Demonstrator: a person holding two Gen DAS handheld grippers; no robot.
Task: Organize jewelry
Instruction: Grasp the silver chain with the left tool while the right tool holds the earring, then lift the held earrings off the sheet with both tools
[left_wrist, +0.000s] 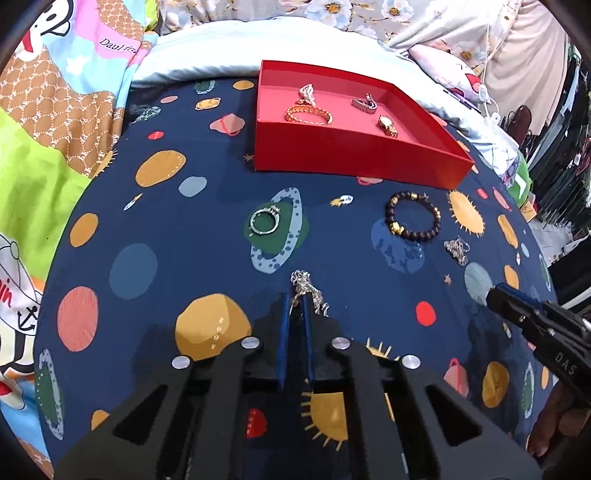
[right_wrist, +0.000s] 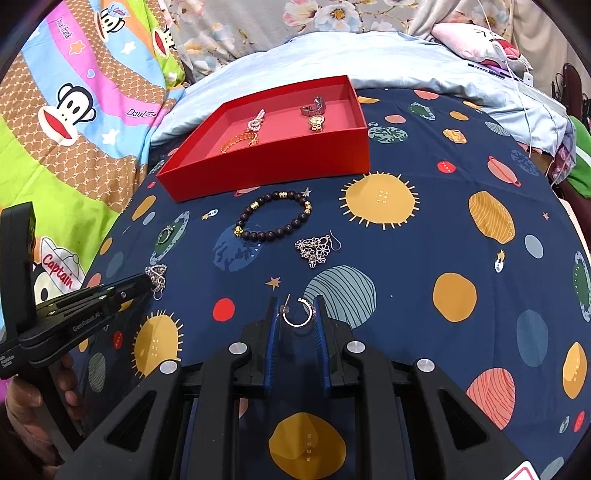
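A red tray (left_wrist: 354, 158) (right_wrist: 273, 162) lies at the back of the navy planet-print cloth and holds a gold bracelet (left_wrist: 308, 114), a pearl piece (left_wrist: 306, 92), a dark clasp (left_wrist: 365, 103) and a gold watch (left_wrist: 387, 125). My left gripper (left_wrist: 295, 302) is shut on a silver flower earring (left_wrist: 306, 286), also seen in the right wrist view (right_wrist: 157, 275). My right gripper (right_wrist: 297, 310) is closed onto a silver hoop earring (right_wrist: 298, 314), both pads touching it. On the cloth lie a silver ring (left_wrist: 264, 219), a dark bead bracelet (left_wrist: 413, 216) (right_wrist: 273, 218) and a second flower earring (right_wrist: 316, 249).
Colourful cartoon bedding (right_wrist: 74, 110) lies to the left, a pale blue pillow (right_wrist: 406, 55) behind the tray. A white cable (right_wrist: 517, 74) runs at the back right. The cloth drops off at the right edge (right_wrist: 576, 221).
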